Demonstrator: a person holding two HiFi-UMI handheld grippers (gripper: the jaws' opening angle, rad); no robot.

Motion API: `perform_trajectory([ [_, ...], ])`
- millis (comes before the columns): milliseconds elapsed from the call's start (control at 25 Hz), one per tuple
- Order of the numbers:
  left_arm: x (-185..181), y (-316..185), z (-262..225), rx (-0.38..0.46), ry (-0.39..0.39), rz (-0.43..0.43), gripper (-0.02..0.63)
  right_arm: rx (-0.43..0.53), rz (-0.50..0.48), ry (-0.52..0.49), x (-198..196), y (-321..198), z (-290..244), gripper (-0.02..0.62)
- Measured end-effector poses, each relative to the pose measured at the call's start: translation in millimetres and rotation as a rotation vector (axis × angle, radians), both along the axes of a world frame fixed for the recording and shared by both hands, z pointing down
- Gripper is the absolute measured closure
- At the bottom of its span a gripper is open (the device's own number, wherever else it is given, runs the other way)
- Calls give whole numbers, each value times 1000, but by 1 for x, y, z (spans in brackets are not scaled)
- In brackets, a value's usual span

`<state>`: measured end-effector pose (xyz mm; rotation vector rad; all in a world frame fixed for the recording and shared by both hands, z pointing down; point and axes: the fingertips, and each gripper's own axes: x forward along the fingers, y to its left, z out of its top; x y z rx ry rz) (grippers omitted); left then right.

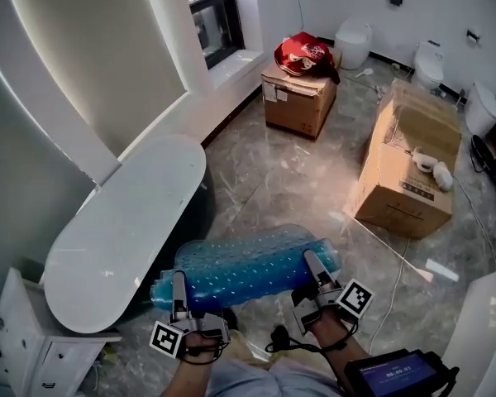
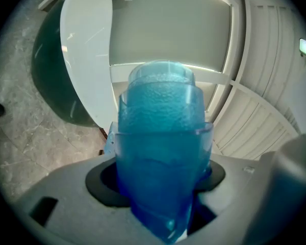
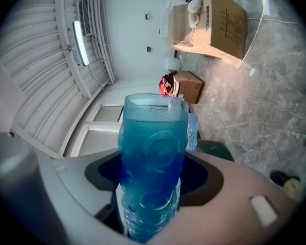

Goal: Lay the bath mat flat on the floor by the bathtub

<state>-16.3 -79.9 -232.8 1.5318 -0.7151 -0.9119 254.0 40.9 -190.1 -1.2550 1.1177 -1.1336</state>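
- In the lower middle of the head view, the left gripper [image 1: 180, 284] is clamped on the left end of the bath mat [image 1: 248, 267]. In its own view its jaws sit fairly wide, with the blue bundle filling the gap between them.
- At the lower right of centre, the right gripper [image 1: 314, 265] grips the mat's other end the same way, its jaws spread wide around the thick roll.
- The mat is clear blue with round bumps. It is bundled up rather than spread out, and it hangs crosswise between the two grippers, just right of the bathtub [image 1: 124, 230].
- The white tub runs from the lower left up toward the centre, and a white cabinet [image 1: 33, 346] stands at its near end.
- Grey marbled floor [image 1: 289, 180] fills the middle of the frame.
- Further off at the right lies a large cardboard box [image 1: 405, 172].
- At the top centre a smaller box [image 1: 298, 98] has a red bag [image 1: 304, 54] on top.
- Along the far wall at the upper right stand white toilets [image 1: 430, 63].
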Motion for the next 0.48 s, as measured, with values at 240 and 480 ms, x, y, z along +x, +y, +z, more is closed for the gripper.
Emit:
perform_trajectory([
  [240,27,-30,2,-4,0,66,301,-3,66,-1,19,-11,2,281],
  [480,38,-87,25,-42,0,152,301,-38,150,-9,15,-47,22,281],
])
